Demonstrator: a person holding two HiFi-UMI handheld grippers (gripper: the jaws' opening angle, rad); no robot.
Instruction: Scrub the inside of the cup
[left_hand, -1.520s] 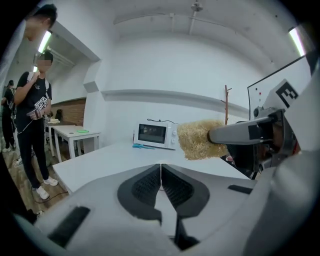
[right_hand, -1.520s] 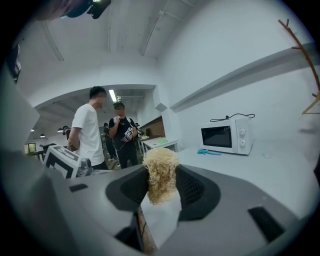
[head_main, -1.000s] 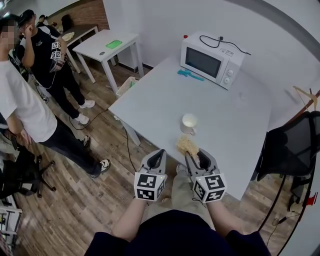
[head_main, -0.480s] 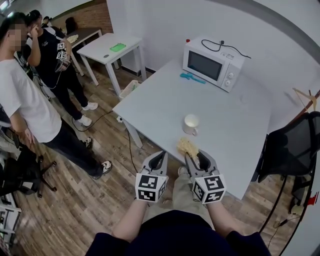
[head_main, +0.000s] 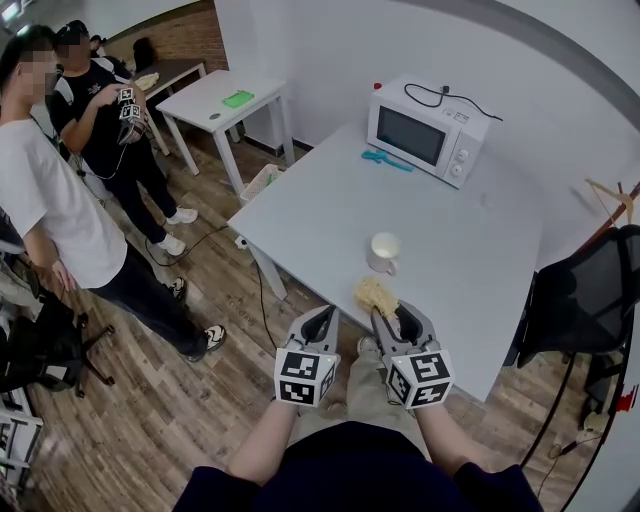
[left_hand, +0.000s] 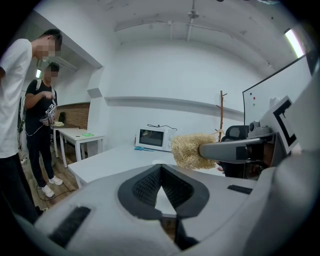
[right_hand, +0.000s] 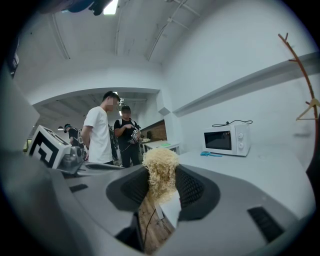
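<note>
1. The cup (head_main: 384, 250) is a plain white mug. It stands upright with its mouth open to the top, and what shows of its inside is white.
2. It stands on the pale grey surface (head_main: 330, 200), towards the near edge. It is well apart from the microwave (head_main: 425, 125) at the far side and from the small blue thing (head_main: 385, 158) in front of that.
3. The scrubber (head_main: 375, 293) is a straw-coloured, fibrous wad. It sits just short of the cup, not touching it, over the surface's near edge.
4. Only the head view shows the cup, the scrubber and both claws together. It also shows two people (head_main: 60, 190) standing on the wooden floor at the left and a black chair (head_main: 580, 300) at the right.
5. The left gripper view shows the scrubber from the side, sticking out past a grey finger of the other claw, with the microwave behind it. I cannot make out the cup there with any certainty.
6. The right gripper view shows the scrubber close up, with the people behind it and the microwave off to the right.
7. The left claw (head_main: 320, 318) has its jaws closed together with nothing between them. It is held just off the near edge, beside the right claw (head_main: 389, 312).
8. The right claw's jaws are narrow and clamped on the scrubber, whose tuft rises above the pads.
</note>
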